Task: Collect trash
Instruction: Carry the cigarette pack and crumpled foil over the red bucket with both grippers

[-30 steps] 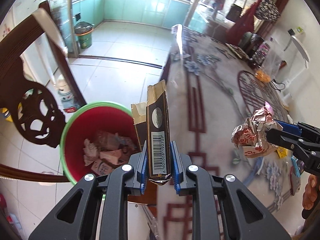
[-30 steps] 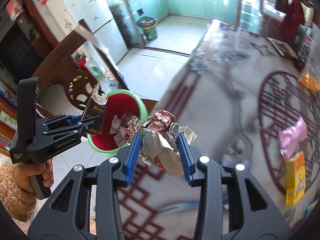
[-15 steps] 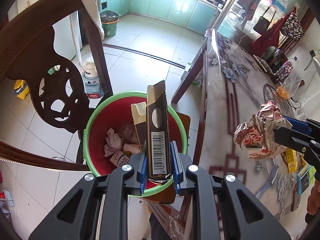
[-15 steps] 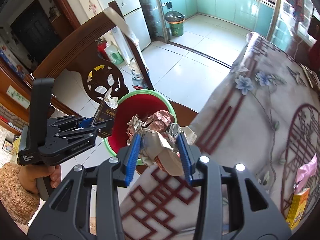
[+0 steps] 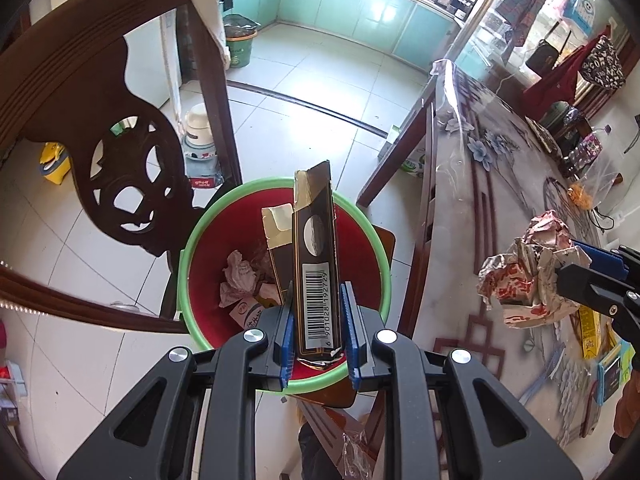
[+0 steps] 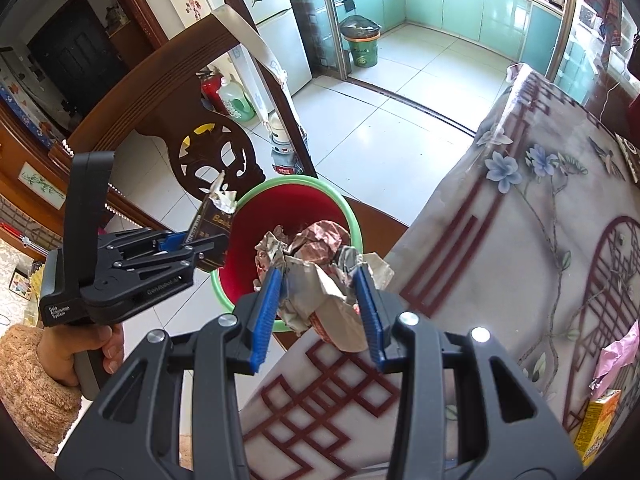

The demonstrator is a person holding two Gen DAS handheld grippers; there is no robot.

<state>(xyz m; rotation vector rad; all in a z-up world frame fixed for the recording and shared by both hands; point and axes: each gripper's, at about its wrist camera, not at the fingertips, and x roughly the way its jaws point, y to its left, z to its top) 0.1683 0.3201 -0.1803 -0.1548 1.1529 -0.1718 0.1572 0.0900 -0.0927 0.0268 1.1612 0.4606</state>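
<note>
Holding a torn dark carton (image 5: 314,280) in left tongs (image 5: 316,320) above the bin (image 5: 362,216), gripping crumpled wrappers (image 6: 320,276) in right tongs (image 6: 320,304), risking spilling beside the counter (image 6: 520,240).

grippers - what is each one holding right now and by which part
The left gripper pinches the dark flattened carton by its lower, barcode end. The right gripper squeezes the crumpled wrapper wad across its middle.

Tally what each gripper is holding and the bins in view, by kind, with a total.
Dark torn carton in the left gripper: 1
Crumpled wrapper wad in the right gripper: 1
Red bin with green rim: 1
Green kitchen bin: 1
Total: 4
</note>
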